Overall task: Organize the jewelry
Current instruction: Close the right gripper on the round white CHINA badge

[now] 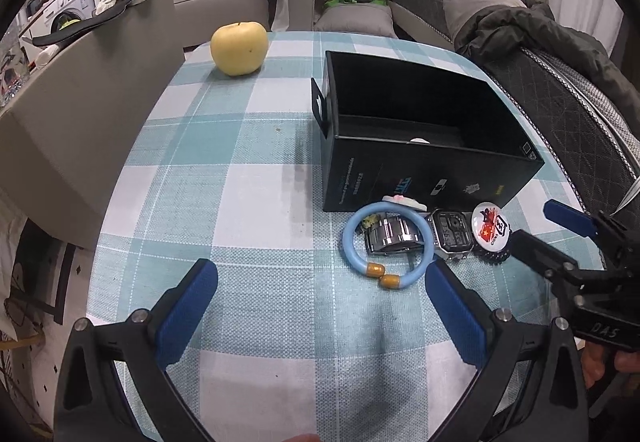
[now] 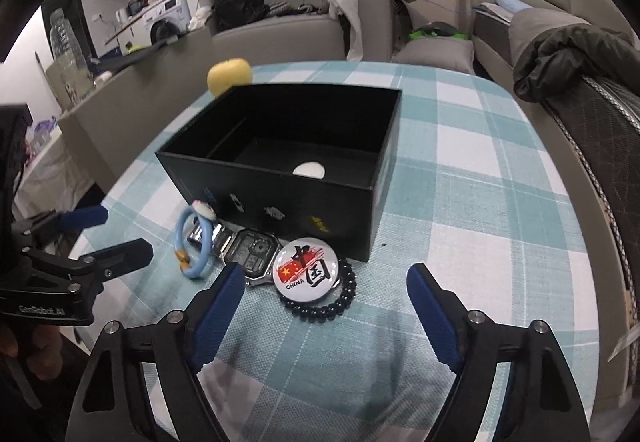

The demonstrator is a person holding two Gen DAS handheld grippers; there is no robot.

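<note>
fingers (image 2: pixel 222 302) wide apart, empty

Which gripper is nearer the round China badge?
Right. The right gripper is open just in front of the badge, its fingers at either side. The left gripper is open farther off, beyond the blue bangle.

One black box (image 2: pixel 280 198) with one white disc (image 2: pixel 308 169) inside. At its six o'clock: one light blue bangle (image 1: pixel 386 246), one steel watch (image 2: pixel 250 252), one round badge (image 2: pixel 306 268), one black bead bracelet (image 2: pixel 332 306). One yellow apple (image 1: pixel 239 48) at ten o'clock.
</note>
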